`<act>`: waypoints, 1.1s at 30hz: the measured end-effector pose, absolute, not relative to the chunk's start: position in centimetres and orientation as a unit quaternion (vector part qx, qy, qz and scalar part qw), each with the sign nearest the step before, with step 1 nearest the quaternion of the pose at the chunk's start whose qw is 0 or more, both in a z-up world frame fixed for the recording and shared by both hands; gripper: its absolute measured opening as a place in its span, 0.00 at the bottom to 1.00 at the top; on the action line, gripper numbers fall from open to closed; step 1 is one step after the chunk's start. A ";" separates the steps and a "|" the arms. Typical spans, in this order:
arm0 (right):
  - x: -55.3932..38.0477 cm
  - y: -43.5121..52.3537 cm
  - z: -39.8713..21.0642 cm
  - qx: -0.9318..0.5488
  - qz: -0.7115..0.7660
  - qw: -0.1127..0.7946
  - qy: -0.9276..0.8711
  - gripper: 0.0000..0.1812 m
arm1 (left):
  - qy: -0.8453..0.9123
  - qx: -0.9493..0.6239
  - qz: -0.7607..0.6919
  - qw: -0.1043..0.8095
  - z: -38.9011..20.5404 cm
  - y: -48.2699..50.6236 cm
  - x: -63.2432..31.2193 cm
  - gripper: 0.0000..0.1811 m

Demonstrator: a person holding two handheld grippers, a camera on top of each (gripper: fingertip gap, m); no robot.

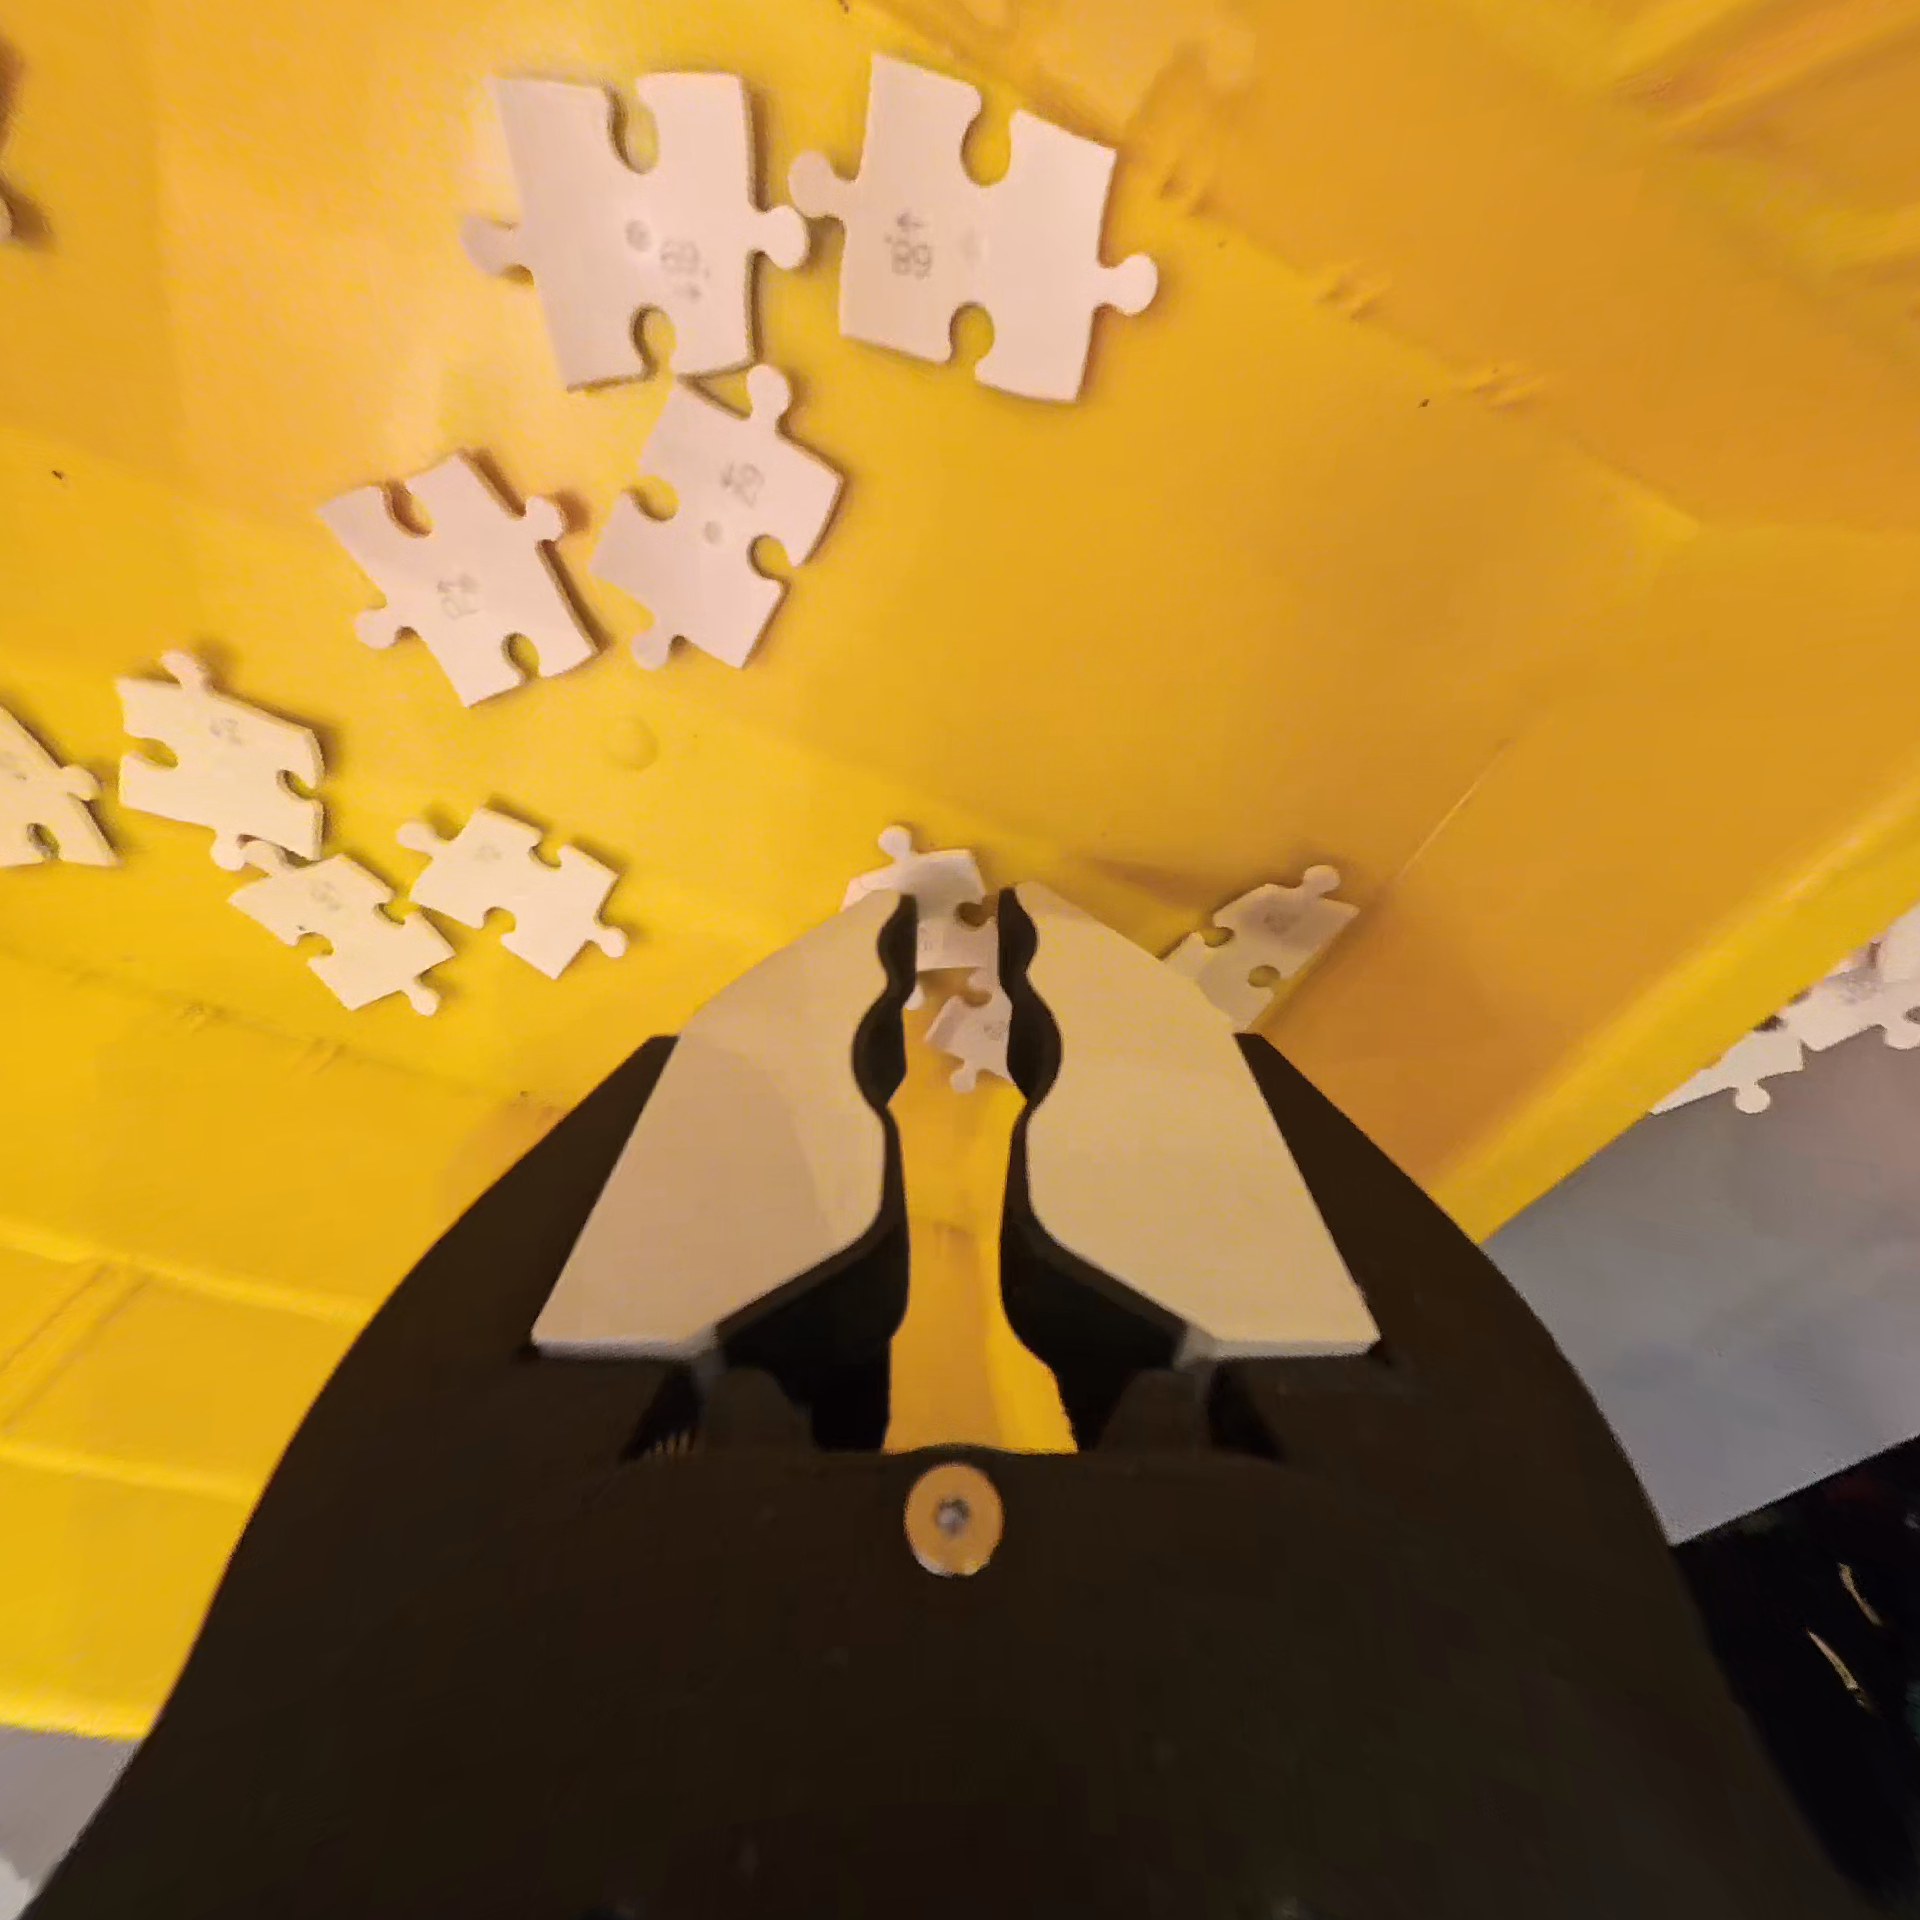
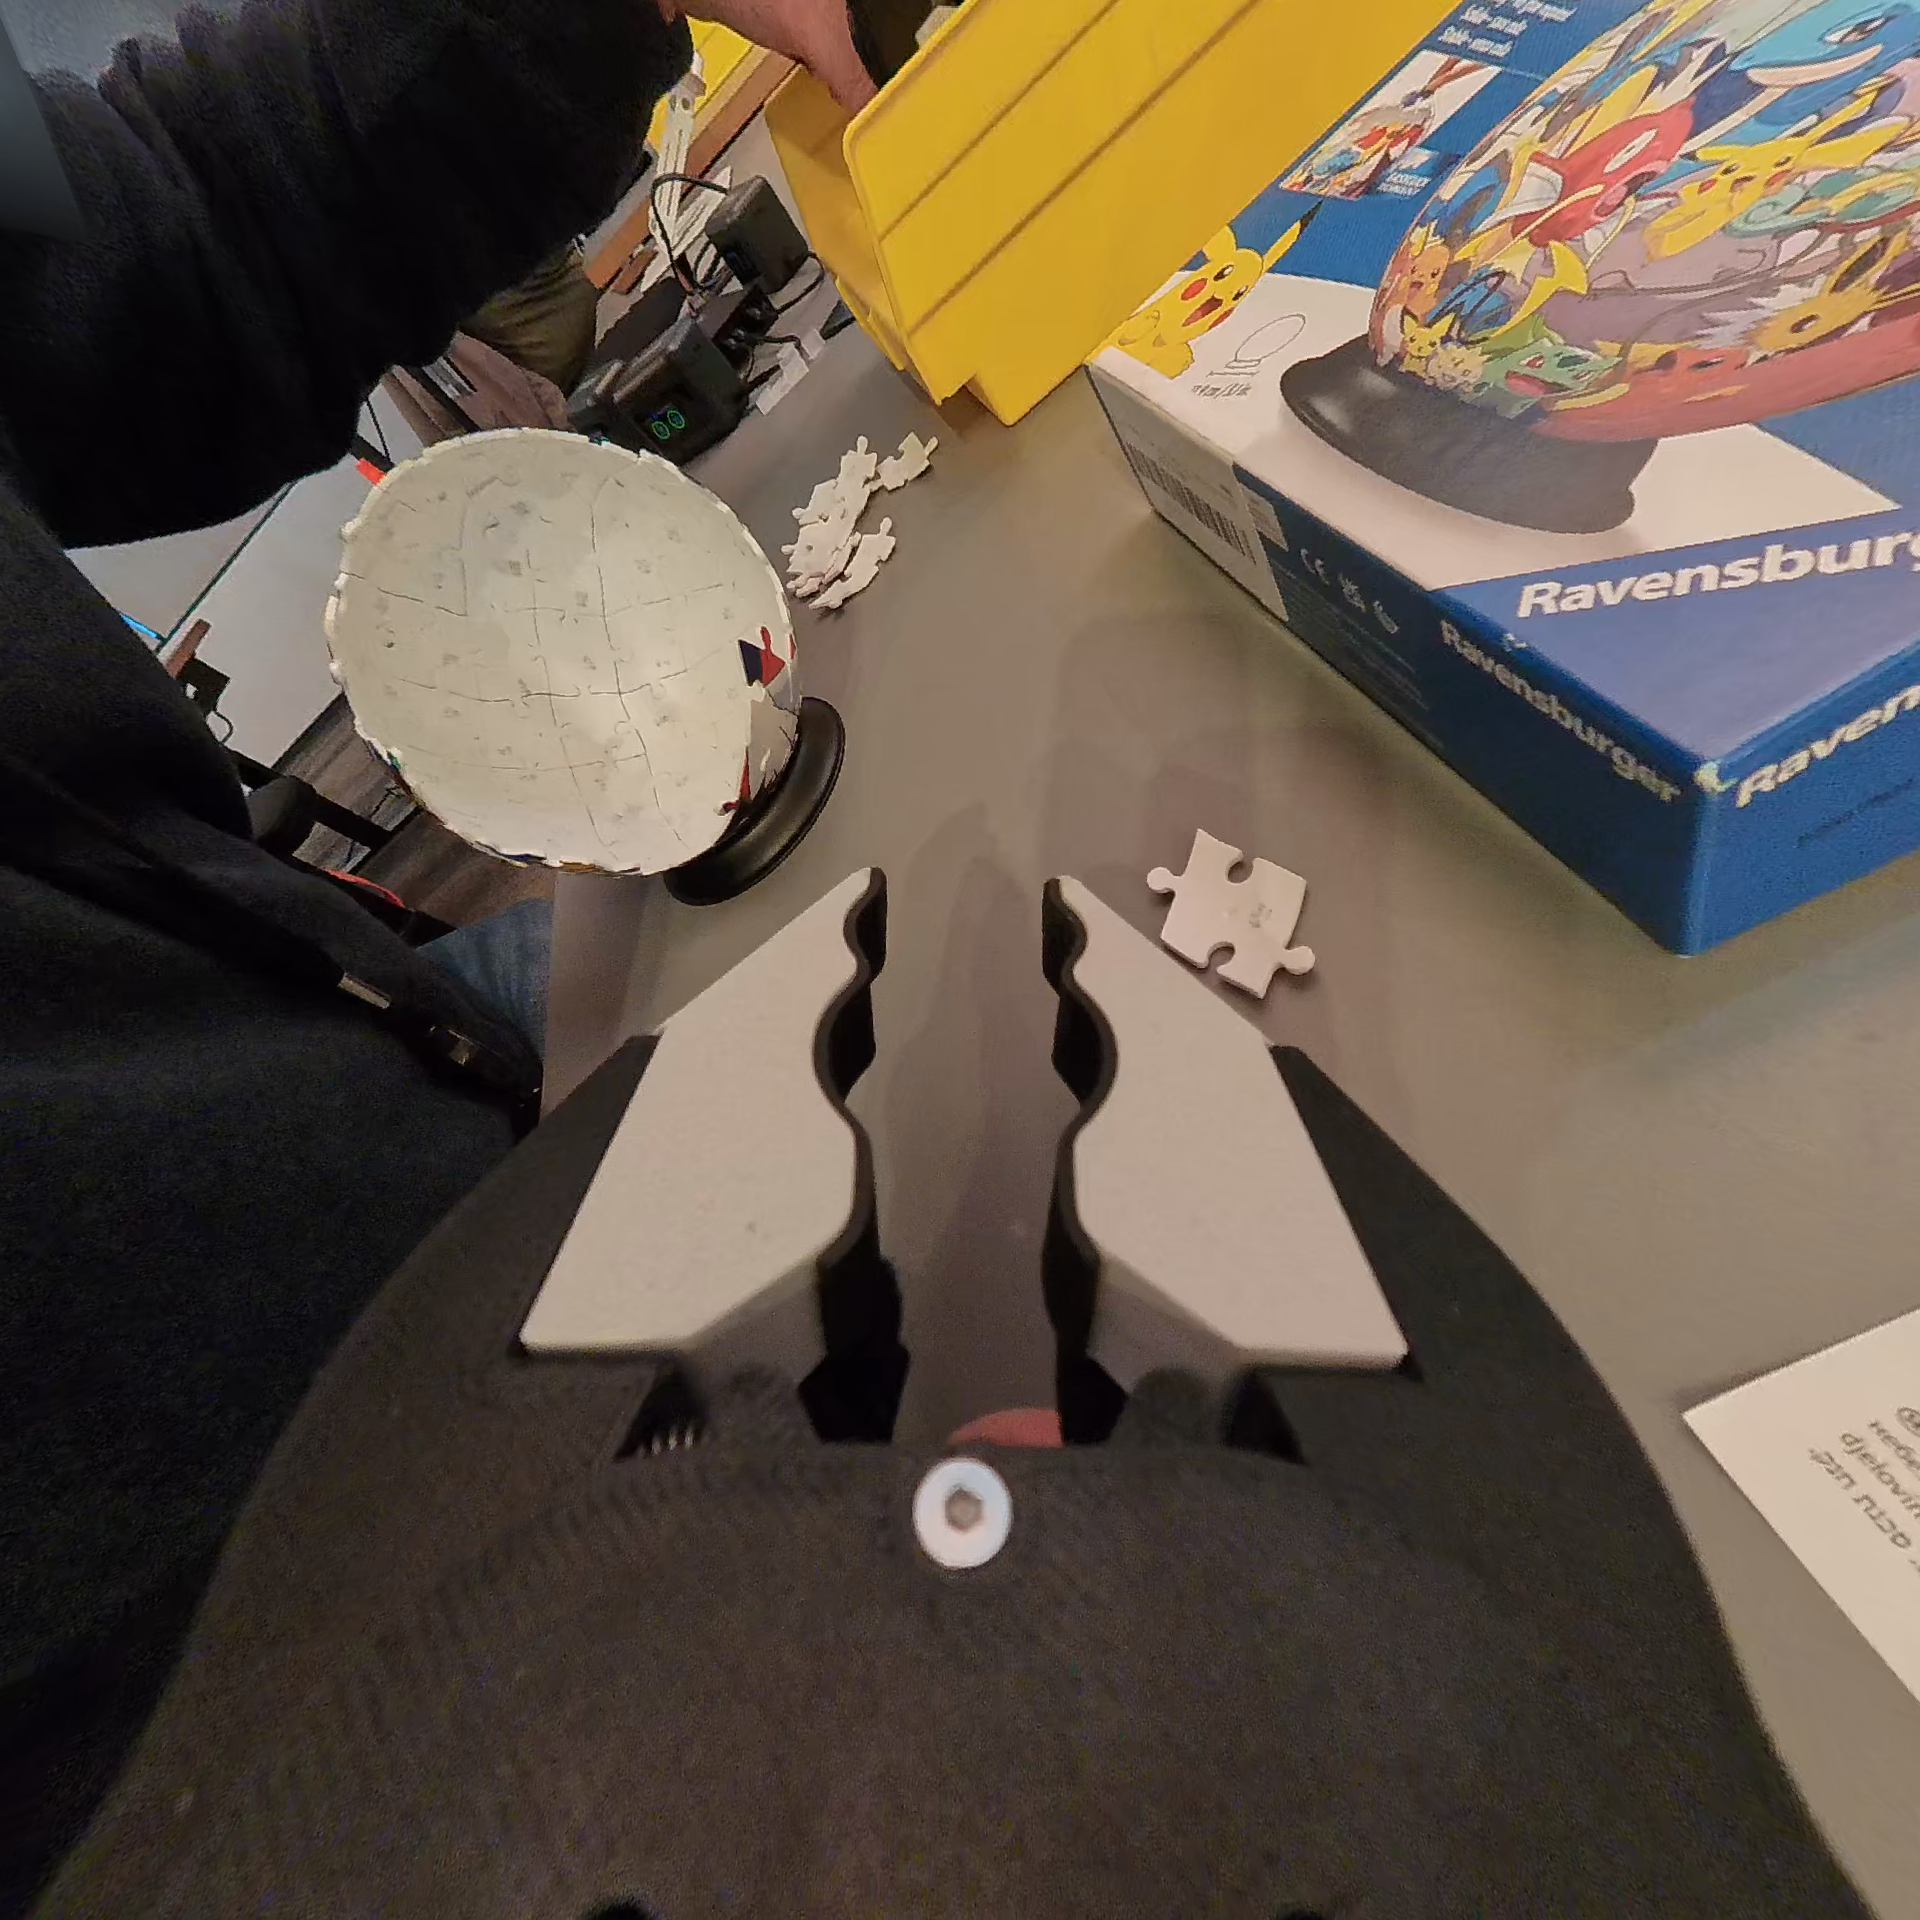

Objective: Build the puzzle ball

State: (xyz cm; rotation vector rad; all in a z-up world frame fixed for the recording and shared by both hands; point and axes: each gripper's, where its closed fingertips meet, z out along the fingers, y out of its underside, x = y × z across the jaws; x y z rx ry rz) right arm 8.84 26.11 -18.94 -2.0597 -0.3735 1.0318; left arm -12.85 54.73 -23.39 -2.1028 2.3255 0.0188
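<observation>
In the left wrist view, my left gripper (image 1: 954, 909) points into a yellow bin (image 1: 1247, 623) holding several white puzzle pieces (image 1: 644, 229) lying blank side up. Its jaws stand a narrow gap apart, and a small piece (image 1: 977, 1029) shows in that gap. I cannot tell if it is clamped. In the right wrist view, my right gripper (image 2: 964, 894) is open and empty above the grey table (image 2: 1455, 1091). A single white piece (image 2: 1231, 914) lies just right of its right fingertip. The half-built puzzle ball (image 2: 561, 655) sits tilted on a black stand (image 2: 774, 810) ahead to the left.
The blue puzzle box (image 2: 1558, 582) lies at the right. Stacked yellow bins (image 2: 1039, 187) stand behind it, and a small heap of pieces (image 2: 847, 520) lies near them. A printed sheet (image 2: 1829, 1496) is at the near right. A person's dark sleeve (image 2: 208, 260) fills the left.
</observation>
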 end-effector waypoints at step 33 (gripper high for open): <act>8.8 26.0 -18.8 -0.809 0.409 0.395 -0.150 0.16 | 0.732 -0.661 -0.089 0.142 -19.7 39.7 -15.1 0.01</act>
